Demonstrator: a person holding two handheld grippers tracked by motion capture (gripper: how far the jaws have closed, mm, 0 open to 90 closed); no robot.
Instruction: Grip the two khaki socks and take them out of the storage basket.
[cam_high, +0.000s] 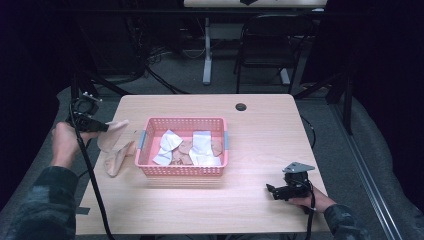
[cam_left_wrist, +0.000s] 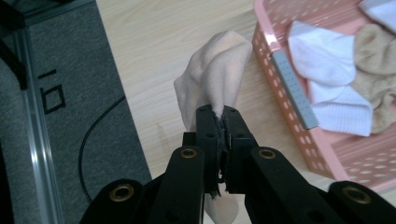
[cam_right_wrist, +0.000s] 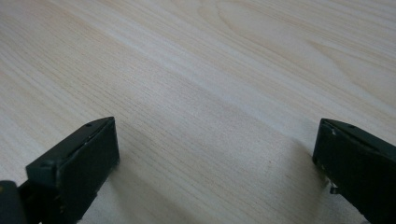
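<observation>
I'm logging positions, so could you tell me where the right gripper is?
In the high view, the right gripper rests open on the table near its front right edge, right of the pink basket.

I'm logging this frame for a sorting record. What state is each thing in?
Left claw: shut on the beige sock.
Beige sock: lifted, hanging left of the basket.
Second beige sock: lying on the table.
Right claw: open, low over bare tabletop.
Pink plastic basket: upright, holding white and tan socks.

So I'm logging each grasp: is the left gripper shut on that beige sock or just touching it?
Shut on it. The left gripper has its jaws pressed together with the beige sock pinched between them, lifted beside the pink basket.
</observation>
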